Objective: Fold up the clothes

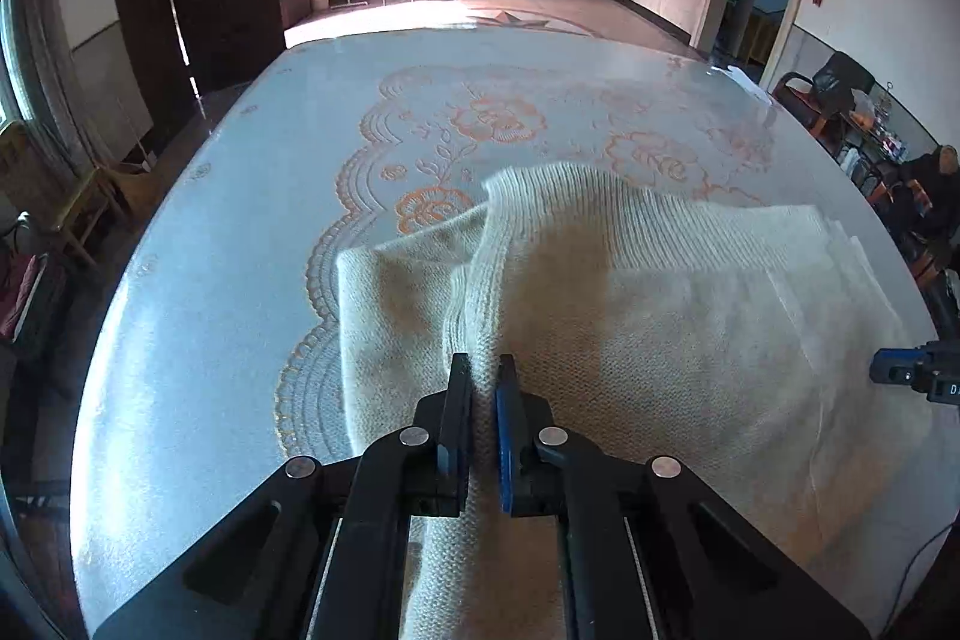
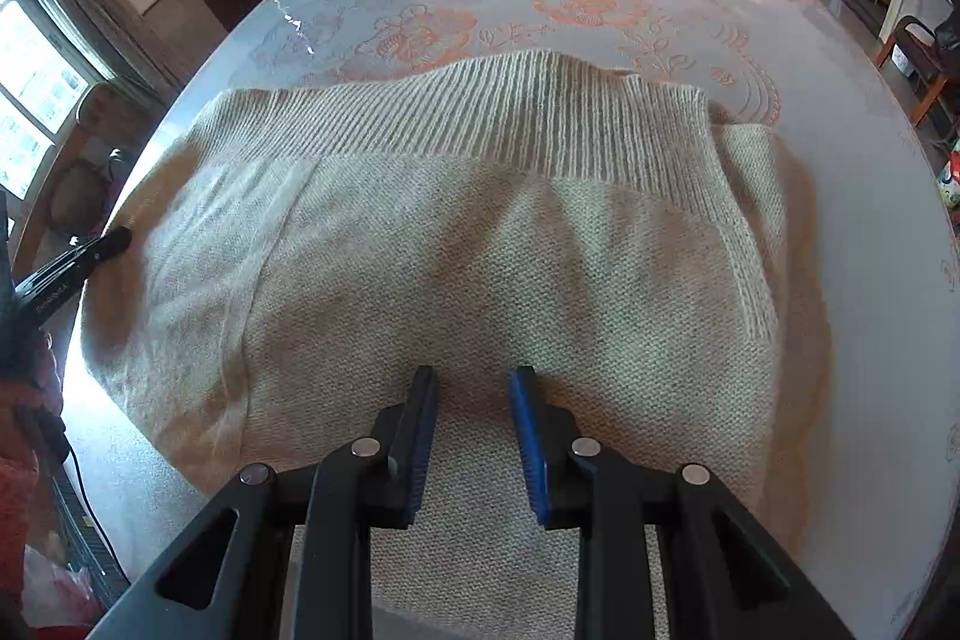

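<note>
1. The sweater (image 1: 630, 304) lies partly folded on the near half of the table (image 1: 198, 280), ribbed hem toward the far side, a flap raised at its left.
2. The left tongs (image 1: 483, 370) are pressed together, pinching a ridge of knit at the sweater's near left.
3. The right tongs (image 2: 474, 382) stand partly spread over the near middle of the sweater; no knit shows between the pads, and contact is unclear.
4. Judged step: taking hold for a fold. Next, the right tongs need a grip, then both must lift evenly.
</note>
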{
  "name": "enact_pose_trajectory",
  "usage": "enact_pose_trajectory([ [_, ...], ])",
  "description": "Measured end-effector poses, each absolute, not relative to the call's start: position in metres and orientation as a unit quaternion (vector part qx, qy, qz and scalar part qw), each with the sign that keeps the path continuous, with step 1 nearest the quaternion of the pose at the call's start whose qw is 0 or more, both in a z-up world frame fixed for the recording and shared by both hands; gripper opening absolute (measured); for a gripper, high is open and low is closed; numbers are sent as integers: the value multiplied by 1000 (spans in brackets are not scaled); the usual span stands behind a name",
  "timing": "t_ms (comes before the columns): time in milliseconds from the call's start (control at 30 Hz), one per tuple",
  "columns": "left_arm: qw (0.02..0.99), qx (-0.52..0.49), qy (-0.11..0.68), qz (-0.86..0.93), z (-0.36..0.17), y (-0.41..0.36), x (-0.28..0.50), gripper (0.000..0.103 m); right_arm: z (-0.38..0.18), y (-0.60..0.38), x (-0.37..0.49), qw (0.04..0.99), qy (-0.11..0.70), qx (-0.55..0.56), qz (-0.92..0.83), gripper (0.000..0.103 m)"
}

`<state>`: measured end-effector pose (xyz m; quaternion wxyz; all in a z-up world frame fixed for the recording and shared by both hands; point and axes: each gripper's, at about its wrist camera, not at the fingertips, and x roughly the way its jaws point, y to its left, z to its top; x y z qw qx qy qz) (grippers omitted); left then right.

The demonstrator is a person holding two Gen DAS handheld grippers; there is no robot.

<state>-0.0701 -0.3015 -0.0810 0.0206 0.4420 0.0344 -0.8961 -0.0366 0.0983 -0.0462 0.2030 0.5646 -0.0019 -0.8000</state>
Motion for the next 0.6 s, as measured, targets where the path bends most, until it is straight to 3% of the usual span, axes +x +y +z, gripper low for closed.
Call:
enact_pose_trajectory([
  [67,46,448,23,-893,-81,-308,-68,7,-47,98,-36,212,-1,565,-797,26],
  [167,96,494,-5,-864,-111,-319,-68,21,-53,96,-35,220,12,570,-792,26],
  [300,177,442,-2,-880,-94,-328,-38,76,-36,103,-27,233,4,539,-810,26],
  [400,224,379,-23,-898,-64,-318,-25,80,-19,117,-24,202,14,507,-838,26],
  [500,255,353,-72,-897,-49,-288,-37,83,-11,115,-31,127,73,486,-862,28],
  [600,199,371,-156,-894,-60,-238,-68,83,-11,98,-43,118,115,490,-856,28],
])
